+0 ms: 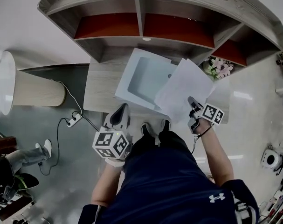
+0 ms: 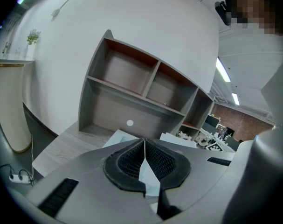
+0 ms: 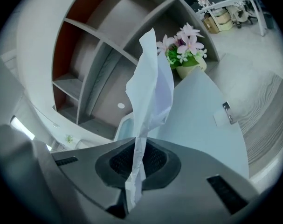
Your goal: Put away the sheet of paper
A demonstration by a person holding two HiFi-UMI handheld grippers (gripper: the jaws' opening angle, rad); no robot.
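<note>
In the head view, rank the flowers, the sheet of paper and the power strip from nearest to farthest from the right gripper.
1. sheet of paper: clamped in the right gripper.
2. flowers: on the desk, right.
3. power strip: on the floor, far left.

The sheet of paper in the right gripper is thin, white and creased. Its pads are black ribbed rubber. Ahead, the pale blue folder looks like smooth plastic, the desk like matt grey wood grain.

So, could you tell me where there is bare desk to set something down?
Bare desk lies left of the folder, in front of the shelf unit, whose compartments look empty. The right is crowded: sheet, flowers.
</note>
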